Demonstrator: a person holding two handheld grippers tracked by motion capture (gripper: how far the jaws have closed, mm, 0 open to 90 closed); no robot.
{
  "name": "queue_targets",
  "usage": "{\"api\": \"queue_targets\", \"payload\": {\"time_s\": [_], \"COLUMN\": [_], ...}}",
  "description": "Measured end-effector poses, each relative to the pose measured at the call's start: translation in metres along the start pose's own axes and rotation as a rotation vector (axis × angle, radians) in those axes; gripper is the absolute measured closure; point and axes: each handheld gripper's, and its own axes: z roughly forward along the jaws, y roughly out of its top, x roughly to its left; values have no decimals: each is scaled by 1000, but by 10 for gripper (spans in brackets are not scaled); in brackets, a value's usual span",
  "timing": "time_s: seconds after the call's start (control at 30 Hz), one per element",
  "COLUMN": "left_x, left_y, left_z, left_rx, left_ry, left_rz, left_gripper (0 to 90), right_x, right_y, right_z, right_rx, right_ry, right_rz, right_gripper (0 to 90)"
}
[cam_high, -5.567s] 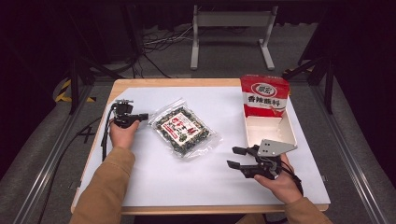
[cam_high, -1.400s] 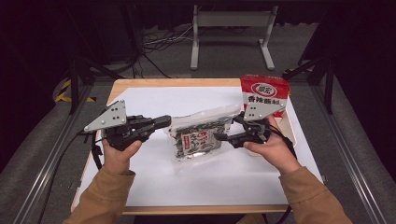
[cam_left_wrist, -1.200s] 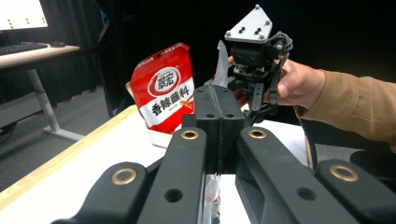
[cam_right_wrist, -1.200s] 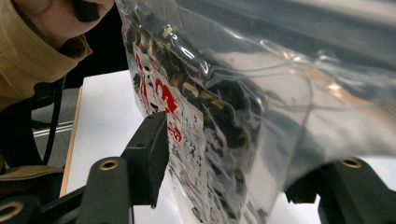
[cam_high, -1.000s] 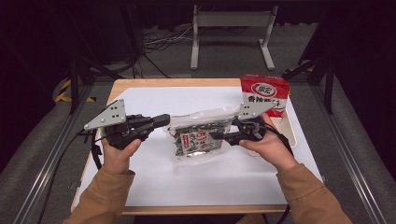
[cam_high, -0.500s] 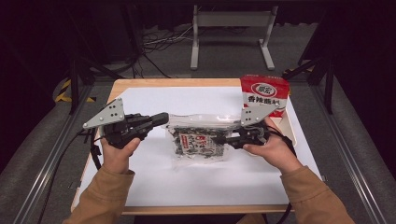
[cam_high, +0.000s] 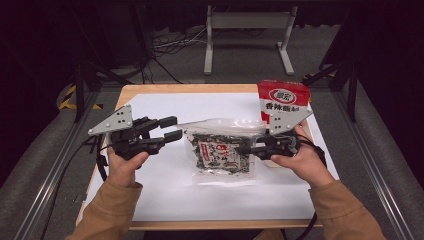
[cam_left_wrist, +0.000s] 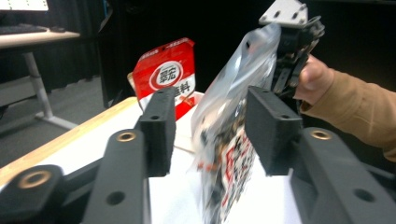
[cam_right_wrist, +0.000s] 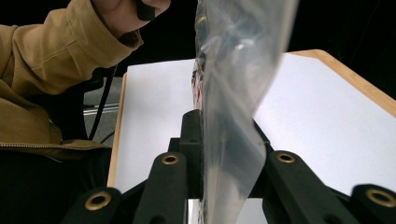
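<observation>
A clear plastic bag (cam_high: 220, 152) of dark snacks with a red-and-white label hangs above the white table sheet (cam_high: 165, 200). My right gripper (cam_high: 245, 149) is shut on the bag's right edge, and its jaws have just been closing further on the clear film (cam_right_wrist: 238, 70). My left gripper (cam_high: 172, 128) stands open at the bag's left edge; its jaws have just been opening. In the left gripper view the bag (cam_left_wrist: 233, 140) hangs in front of the spread jaws of my left gripper (cam_left_wrist: 215, 116), and neither pad presses on it.
A red-and-white carton (cam_high: 283, 102) stands open at the table's right rear, also seen as a red package (cam_left_wrist: 166, 77). The wooden table edge (cam_high: 150, 90) runs around the white sheet. Metal frame legs stand on the floor beyond the table.
The left jaws have opened and let go of the bag's left edge. The right gripper keeps the bag and has shifted slightly up and to the right.
</observation>
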Motion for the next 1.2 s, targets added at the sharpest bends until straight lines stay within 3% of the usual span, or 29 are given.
{"api": "queue_targets", "payload": {"time_s": [0.53, 1.07, 1.2], "left_x": [10, 17, 20], "left_y": [-27, -54, -59], "left_z": [-6, -4, -6], "left_rx": [78, 141, 144], "left_ry": [52, 119, 130], "left_rz": [-45, -45, -61], "left_gripper": [440, 373, 367], "right_x": [-2, -7, -8], "right_y": [20, 32, 30], "right_z": [-44, -77, -84], "right_rx": [-60, -127, -145], "right_ry": [-101, -210, -237], "right_rz": [16, 32, 31], "right_gripper": [755, 755, 755]}}
